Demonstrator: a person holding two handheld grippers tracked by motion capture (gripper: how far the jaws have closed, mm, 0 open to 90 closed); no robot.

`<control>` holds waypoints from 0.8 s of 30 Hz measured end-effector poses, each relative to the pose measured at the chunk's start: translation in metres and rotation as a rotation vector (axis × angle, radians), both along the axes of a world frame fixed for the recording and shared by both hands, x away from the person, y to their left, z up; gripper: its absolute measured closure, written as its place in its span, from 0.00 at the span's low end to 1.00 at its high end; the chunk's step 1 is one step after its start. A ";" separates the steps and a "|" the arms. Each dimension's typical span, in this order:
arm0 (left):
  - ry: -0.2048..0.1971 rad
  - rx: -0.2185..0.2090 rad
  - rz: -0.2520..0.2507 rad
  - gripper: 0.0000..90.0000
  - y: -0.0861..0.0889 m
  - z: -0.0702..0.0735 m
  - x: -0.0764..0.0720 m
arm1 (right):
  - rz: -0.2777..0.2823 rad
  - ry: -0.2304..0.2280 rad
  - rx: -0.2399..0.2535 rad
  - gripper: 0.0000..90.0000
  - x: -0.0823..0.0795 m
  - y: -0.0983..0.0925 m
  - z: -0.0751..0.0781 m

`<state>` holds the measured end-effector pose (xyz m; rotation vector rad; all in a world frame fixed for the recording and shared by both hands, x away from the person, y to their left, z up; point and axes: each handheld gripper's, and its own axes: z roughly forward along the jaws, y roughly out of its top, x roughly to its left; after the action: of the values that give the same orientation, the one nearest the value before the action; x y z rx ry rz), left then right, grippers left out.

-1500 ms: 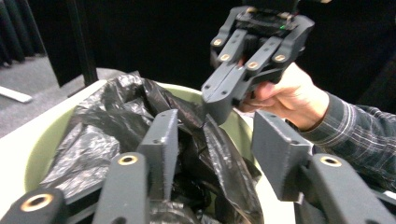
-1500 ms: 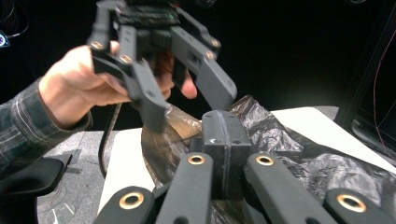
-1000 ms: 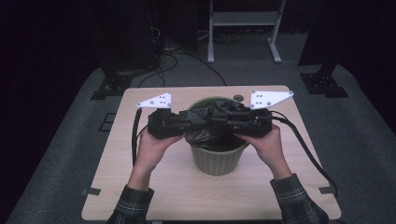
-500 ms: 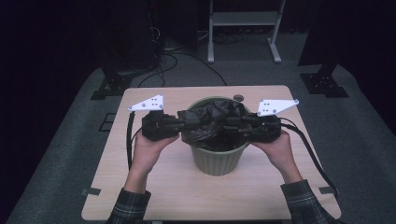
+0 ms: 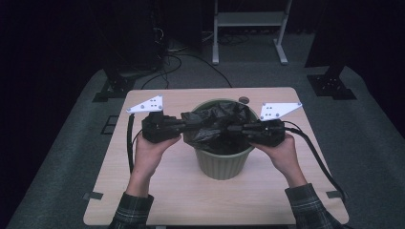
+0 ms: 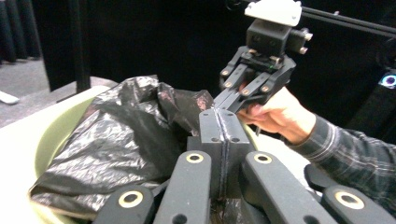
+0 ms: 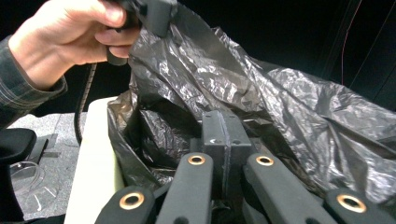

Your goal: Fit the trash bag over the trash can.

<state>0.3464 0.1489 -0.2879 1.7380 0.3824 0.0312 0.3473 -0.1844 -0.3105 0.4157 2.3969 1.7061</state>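
We were fitting the black bin bag into the green bin that stood on the desk, and at this moment the bag sat crumpled in the bin's mouth, bunched above the rim. Our left claw was clamped fully together on the bag's edge at the left side of the bin. Our right claw had just been closing, and its jaws had met on a fold of the plastic at the right side, as the right gripper view showed. We judged the step in hand to be spreading the bag open. The next move, we thought, called for drawing both claws apart and down, so that the film stretched over the rim without tearing.
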 end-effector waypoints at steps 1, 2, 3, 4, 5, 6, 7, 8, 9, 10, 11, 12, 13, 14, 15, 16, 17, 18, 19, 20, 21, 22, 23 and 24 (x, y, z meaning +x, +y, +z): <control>0.000 -0.001 0.005 1.00 0.000 0.000 0.000 | 0.004 0.003 0.009 1.00 0.000 -0.001 0.001; -0.001 0.000 0.011 1.00 0.000 -0.001 -0.001 | 0.009 0.009 0.016 1.00 0.000 -0.002 0.002; 0.000 0.000 0.017 1.00 0.001 -0.001 0.000 | 0.017 0.015 0.025 1.00 0.000 -0.003 0.002; 0.000 -0.004 0.019 1.00 0.002 -0.001 0.000 | 0.026 0.021 0.035 1.00 -0.001 -0.005 0.003; -0.001 -0.004 0.027 1.00 0.004 -0.001 0.001 | 0.026 0.021 0.038 1.00 -0.002 -0.006 0.003; 0.000 -0.005 0.030 0.99 0.005 -0.002 0.001 | 0.033 0.022 0.038 1.00 -0.003 -0.008 0.003; -0.001 -0.012 0.038 0.99 0.006 -0.002 0.001 | 0.039 0.024 0.041 1.00 -0.004 -0.009 0.003; -0.003 -0.014 0.041 0.99 0.007 -0.002 0.002 | 0.043 0.022 0.046 1.00 -0.007 -0.010 0.003; 0.000 -0.019 0.046 0.99 0.009 -0.002 0.002 | 0.043 0.022 0.044 1.00 -0.009 -0.011 0.003; 0.003 -0.028 0.050 0.98 0.011 -0.003 0.002 | 0.045 0.017 0.043 1.00 -0.010 -0.012 0.003; 0.004 -0.037 0.052 0.97 0.012 -0.003 0.001 | 0.042 0.015 0.041 1.00 -0.012 -0.013 0.003; -0.001 -0.034 0.058 0.97 0.013 -0.003 0.001 | 0.043 0.016 0.041 1.00 -0.013 -0.014 0.003; -0.001 -0.034 0.066 0.96 0.014 -0.003 0.000 | 0.043 0.018 0.044 1.00 -0.013 -0.015 0.003; -0.005 -0.035 0.073 0.96 0.016 -0.003 0.000 | 0.041 0.020 0.046 1.00 -0.013 -0.016 0.003; -0.011 -0.031 0.080 0.94 0.016 -0.002 0.000 | 0.044 0.021 0.047 1.00 -0.013 -0.016 0.003; -0.014 -0.029 0.081 0.90 0.016 0.000 0.000 | 0.048 0.020 0.047 1.00 -0.014 -0.016 0.003; -0.013 -0.031 0.083 0.87 0.015 0.002 0.001 | 0.052 0.018 0.046 1.00 -0.015 -0.015 0.002; -0.015 -0.035 0.080 0.81 0.013 0.004 0.002 | 0.054 0.018 0.045 1.00 -0.015 -0.014 0.002; -0.015 -0.028 0.071 0.74 0.009 0.007 0.004 | 0.055 0.018 0.046 1.00 -0.016 -0.013 0.002; -0.019 -0.020 0.074 0.68 0.005 0.011 0.005 | 0.057 0.017 0.046 1.00 -0.016 -0.013 0.002; -0.033 -0.011 0.063 0.64 0.001 0.014 0.006 | 0.057 0.017 0.047 1.00 -0.016 -0.012 0.001; -0.029 -0.005 0.049 0.61 -0.004 0.017 0.008 | 0.058 0.016 0.046 1.00 -0.016 -0.011 0.001; -0.028 0.011 0.036 0.57 -0.008 0.019 0.010 | 0.059 0.018 0.046 1.00 -0.015 -0.011 0.001; -0.032 0.028 0.025 0.53 -0.014 0.022 0.011 | 0.060 0.019 0.046 1.00 -0.015 -0.011 0.001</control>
<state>0.3577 0.1352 -0.2663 1.7581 0.3817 0.0819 0.3323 -0.1951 -0.3097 0.3714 2.4103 1.7936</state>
